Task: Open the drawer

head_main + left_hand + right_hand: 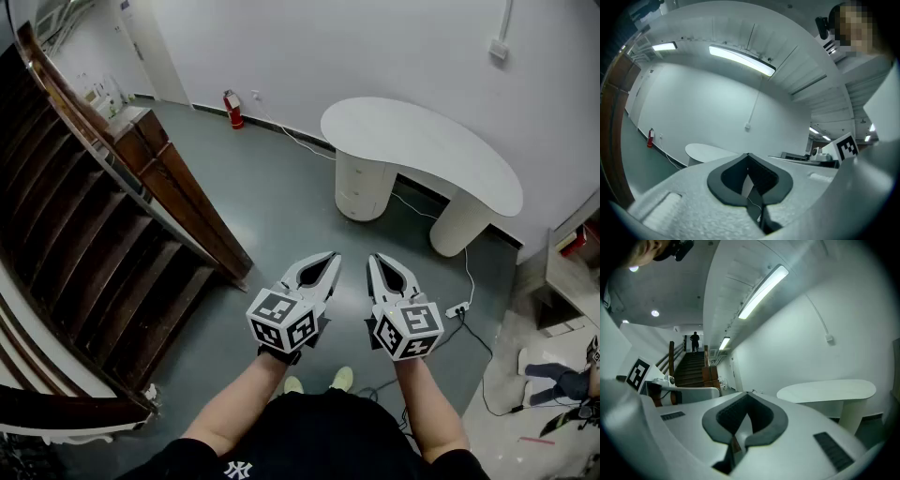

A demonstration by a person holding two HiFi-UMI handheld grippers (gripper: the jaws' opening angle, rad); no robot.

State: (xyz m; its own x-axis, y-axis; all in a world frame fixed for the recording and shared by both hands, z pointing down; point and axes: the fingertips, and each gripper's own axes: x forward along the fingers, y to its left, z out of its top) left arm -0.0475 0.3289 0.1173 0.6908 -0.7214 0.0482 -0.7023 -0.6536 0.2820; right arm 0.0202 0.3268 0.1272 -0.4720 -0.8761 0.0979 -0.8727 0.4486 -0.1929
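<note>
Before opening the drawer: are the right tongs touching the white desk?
Apart. The head view shows bare floor between the right tongs and the white desk.

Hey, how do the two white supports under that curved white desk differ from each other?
The left support is the wider drum, while the right support is slimmer. Faint horizontal seams cross the left support's front, like drawer fronts; the right support's face is plain. Both are white, rounded, and carry the same desk top.
</note>
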